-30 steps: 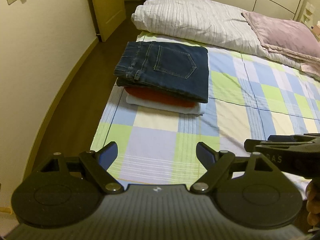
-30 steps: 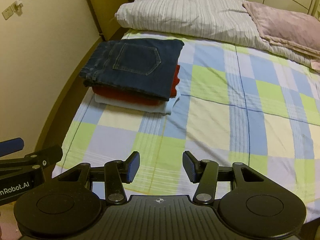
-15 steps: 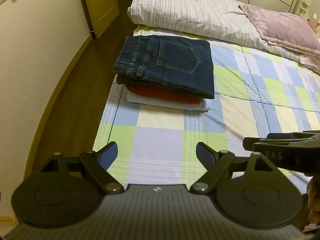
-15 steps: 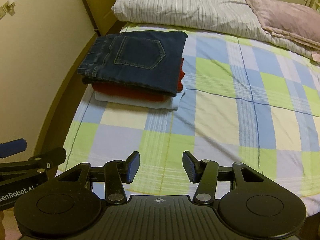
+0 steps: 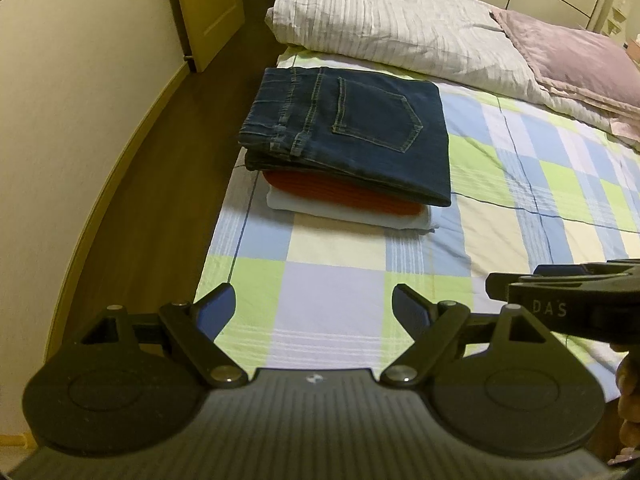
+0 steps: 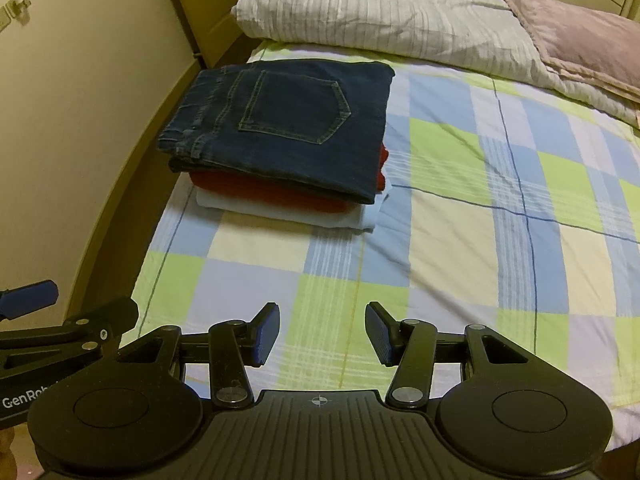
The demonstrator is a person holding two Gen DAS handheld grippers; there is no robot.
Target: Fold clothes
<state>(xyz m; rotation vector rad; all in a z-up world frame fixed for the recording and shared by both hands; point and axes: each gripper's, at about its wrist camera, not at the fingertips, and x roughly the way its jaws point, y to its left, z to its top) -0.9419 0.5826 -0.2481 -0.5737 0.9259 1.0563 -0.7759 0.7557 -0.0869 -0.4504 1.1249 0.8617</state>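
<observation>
A pile of folded clothes lies near the bed's left edge: dark blue jeans (image 5: pixel 352 132) (image 6: pixel 288 120) on top, a red garment (image 5: pixel 340 190) (image 6: pixel 256 188) under them, a white one (image 5: pixel 344 216) (image 6: pixel 288 216) at the bottom. My left gripper (image 5: pixel 314 304) hangs open over the checked sheet (image 5: pixel 328 292), well short of the pile, with nothing between its fingers. My right gripper (image 6: pixel 322 324) is open too, empty, above the sheet (image 6: pixel 460 240) in front of the pile. Each gripper shows at the edge of the other's view.
A white striped duvet (image 5: pixel 400 24) and a mauve pillow (image 5: pixel 572 60) lie across the head of the bed. Dark floor (image 5: pixel 160 168), a cream wall and a yellow door (image 5: pixel 212 8) run along the bed's left side.
Both grippers have come closer to the clothes pile and a little lower; the pile looks larger in both views. Both stay open as before.
</observation>
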